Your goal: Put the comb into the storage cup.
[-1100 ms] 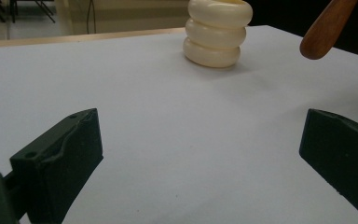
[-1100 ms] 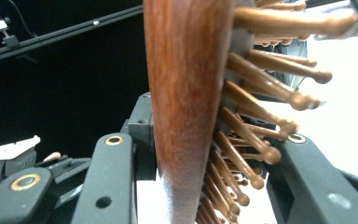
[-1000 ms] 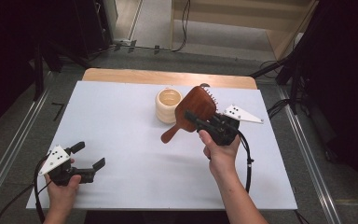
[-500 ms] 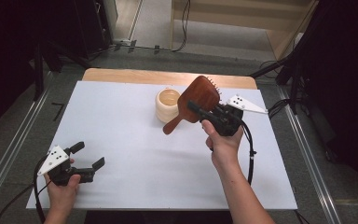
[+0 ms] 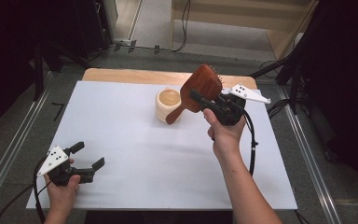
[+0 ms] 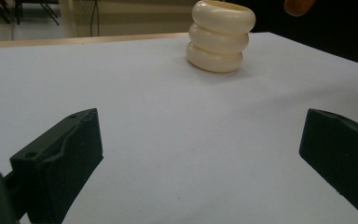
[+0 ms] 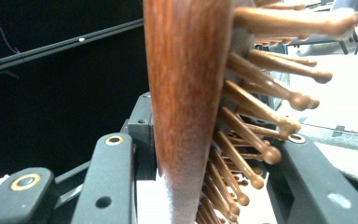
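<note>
Hairbrush (image 5: 199, 88) clamped in right gripper (image 5: 204, 99) jaws above cup (image 5: 168, 105); left gripper (image 5: 87, 156) jaws wide.

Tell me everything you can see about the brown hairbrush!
The hairbrush is a paddle brush of reddish-brown, glossy wood. Wooden pins with little round tips stick out of one face. It is up in the air, tilted, with its handle pointing down toward the cream ringed cup. The right gripper is shut on its head, one jaw on the smooth back and one on the pin side.
</note>
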A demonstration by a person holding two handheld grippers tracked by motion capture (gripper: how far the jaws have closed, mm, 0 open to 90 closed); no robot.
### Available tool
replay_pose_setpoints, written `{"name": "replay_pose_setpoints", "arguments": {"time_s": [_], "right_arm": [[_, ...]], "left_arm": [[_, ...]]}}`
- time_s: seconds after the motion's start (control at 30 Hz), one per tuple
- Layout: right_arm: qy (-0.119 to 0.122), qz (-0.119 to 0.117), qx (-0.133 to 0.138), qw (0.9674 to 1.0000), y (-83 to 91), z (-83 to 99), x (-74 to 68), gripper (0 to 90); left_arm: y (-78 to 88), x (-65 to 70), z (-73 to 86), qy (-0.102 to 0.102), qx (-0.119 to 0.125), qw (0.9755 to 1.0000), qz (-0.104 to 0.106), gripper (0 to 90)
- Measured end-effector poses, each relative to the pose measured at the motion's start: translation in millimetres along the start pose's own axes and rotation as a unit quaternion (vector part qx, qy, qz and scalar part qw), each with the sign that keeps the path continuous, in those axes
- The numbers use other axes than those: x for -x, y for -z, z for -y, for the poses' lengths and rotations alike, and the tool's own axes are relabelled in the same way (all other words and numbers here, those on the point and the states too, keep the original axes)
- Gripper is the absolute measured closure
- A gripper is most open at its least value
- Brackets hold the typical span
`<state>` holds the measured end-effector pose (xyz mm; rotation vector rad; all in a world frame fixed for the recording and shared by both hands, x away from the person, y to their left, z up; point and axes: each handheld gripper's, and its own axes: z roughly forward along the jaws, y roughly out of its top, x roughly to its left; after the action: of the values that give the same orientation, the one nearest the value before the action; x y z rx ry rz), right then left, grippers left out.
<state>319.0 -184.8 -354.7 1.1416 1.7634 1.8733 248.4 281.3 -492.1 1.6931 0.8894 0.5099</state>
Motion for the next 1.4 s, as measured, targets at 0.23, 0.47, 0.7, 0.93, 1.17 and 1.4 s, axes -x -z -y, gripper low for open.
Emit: {"name": "replay_pose_setpoints", "arguments": {"time_s": [0.23, 0.47, 0.7, 0.93, 1.17, 1.4], "right_arm": [[-0.002, 0.006, 0.004, 1.0000, -7.0, -6.7, 4.3, 55.4], [0.000, 0.015, 0.004, 0.9999, -14.7, -9.2, 11.2, 55.4], [-0.005, 0.021, 0.003, 0.9998, -21.6, -10.0, 18.3, 55.4], [-0.008, 0.025, 0.002, 0.9997, -28.0, -12.4, 24.3, 55.4], [-0.011, 0.033, 0.003, 0.9994, -34.3, -14.7, 30.4, 55.4], [-0.006, 0.037, 0.005, 0.9993, -39.7, -16.2, 34.6, 55.4]], "left_arm": [[1.1, 0.2, 0.0, -0.003, 0.003, 1.0000, 0.002, 0.0], [1.9, 0.8, 0.2, -0.004, 0.008, 1.0000, 0.000, 0.0], [1.6, 1.5, 0.2, -0.006, 0.008, 0.9999, -0.001, 0.0], [1.7, 1.9, 0.2, -0.011, 0.008, 0.9999, -0.001, 0.0], [1.7, 3.0, 0.2, -0.013, 0.009, 0.9999, -0.003, 0.0], [1.7, 2.6, 0.3, -0.012, 0.010, 0.9999, -0.002, 0.0]]}}
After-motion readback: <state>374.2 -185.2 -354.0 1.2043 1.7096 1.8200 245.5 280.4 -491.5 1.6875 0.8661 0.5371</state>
